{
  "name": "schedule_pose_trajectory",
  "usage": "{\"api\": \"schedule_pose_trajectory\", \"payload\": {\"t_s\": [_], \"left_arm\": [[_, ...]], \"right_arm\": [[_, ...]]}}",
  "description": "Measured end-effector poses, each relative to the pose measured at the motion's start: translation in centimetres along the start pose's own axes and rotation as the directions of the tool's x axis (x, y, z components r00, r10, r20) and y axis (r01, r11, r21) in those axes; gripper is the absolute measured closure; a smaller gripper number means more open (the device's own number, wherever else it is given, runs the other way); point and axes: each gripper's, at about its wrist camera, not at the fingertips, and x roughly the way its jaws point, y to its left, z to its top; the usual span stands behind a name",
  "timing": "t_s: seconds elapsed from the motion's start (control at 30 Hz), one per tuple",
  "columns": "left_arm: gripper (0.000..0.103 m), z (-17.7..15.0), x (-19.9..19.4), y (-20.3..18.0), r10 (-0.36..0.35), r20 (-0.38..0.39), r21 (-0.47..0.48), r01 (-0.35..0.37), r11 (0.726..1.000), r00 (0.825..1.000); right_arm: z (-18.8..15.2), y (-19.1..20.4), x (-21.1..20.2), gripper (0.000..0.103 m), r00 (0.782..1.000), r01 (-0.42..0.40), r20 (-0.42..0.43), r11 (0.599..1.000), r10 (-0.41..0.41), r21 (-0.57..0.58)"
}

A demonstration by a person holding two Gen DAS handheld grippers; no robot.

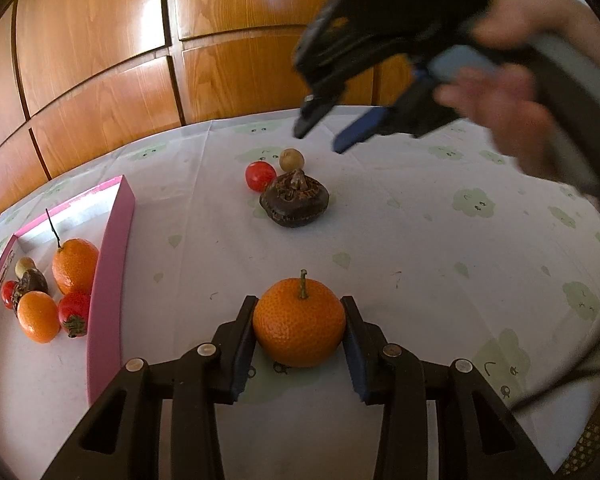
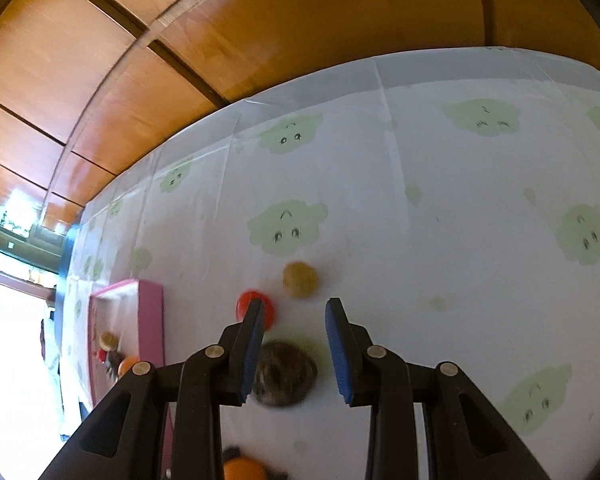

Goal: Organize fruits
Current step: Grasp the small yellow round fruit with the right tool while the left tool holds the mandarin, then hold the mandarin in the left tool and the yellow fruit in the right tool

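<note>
My left gripper (image 1: 299, 322) sits nearest me, its two blue-padded fingers (image 1: 242, 354) pressed against either side of a round orange mandarin with a short green stem (image 1: 299, 318), which rests on the white tablecloth printed with pale green clouds (image 1: 440, 248), towards the near edge of what I can see of it.

To the left, near the cloth's left edge, lies a shallow pink rectangular tray (image 1: 110, 280). Inside it are two more orange mandarins (image 1: 75, 266), one with a long dark stem, plus red cherry tomatoes (image 1: 73, 314), a dark brown water chestnut (image 1: 30, 284) and a small tan round fruit (image 1: 24, 266), all bunched together.

Farther out, around the middle of the cloth, a larger dark brown flattened water chestnut (image 1: 294, 204) sits touching a red cherry tomato (image 1: 259, 176) and a small tan longan-like fruit (image 1: 291, 159) just behind it.

My right gripper (image 2: 296, 344) hangs in the air above that group, blurred, with its blue-padded fingers (image 2: 340, 360) spread apart and nothing between them; from its own camera the chestnut (image 2: 286, 376) lies below the gap.

Beyond the far edge stands glossy brown wooden panelling (image 1: 100, 80).
</note>
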Motion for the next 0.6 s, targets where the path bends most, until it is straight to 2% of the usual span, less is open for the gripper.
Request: {"api": "schedule_pose_trajectory", "payload": {"t_s": [0.27, 0.3, 0.33, 0.5, 0.6], "left_arm": [[0.063, 0.0, 0.0, -0.1, -0.002, 0.000, 0.002, 0.002, 1.000, 1.000], [0.063, 0.0, 0.0, -0.1, -0.001, 0.000, 0.003, 0.001, 1.000, 1.000], [0.063, 0.0, 0.0, 0.0, -0.001, 0.000, 0.002, 0.001, 1.000, 1.000], [0.063, 0.0, 0.0, -0.2, -0.003, -0.001, 0.001, 0.003, 1.000, 1.000], [0.063, 0.0, 0.0, -0.2, -0.003, -0.001, 0.000, 0.003, 1.000, 1.000]], "right_arm": [[1.7, 1.1, 3.1, 0.072, 0.995, 0.087, -0.038, 0.995, -0.089, -0.050], [1.8, 1.2, 3.7, 0.073, 0.992, 0.108, -0.052, 0.992, -0.111, -0.063], [1.8, 1.2, 4.0, 0.078, 0.991, 0.119, -0.055, 0.990, -0.124, -0.073], [1.0, 1.7, 2.5, 0.080, 0.976, 0.208, -0.022, 0.956, -0.217, -0.207], [-0.2, 0.5, 0.8, 0.079, 0.964, 0.246, -0.029, 0.930, -0.264, -0.274]]}}
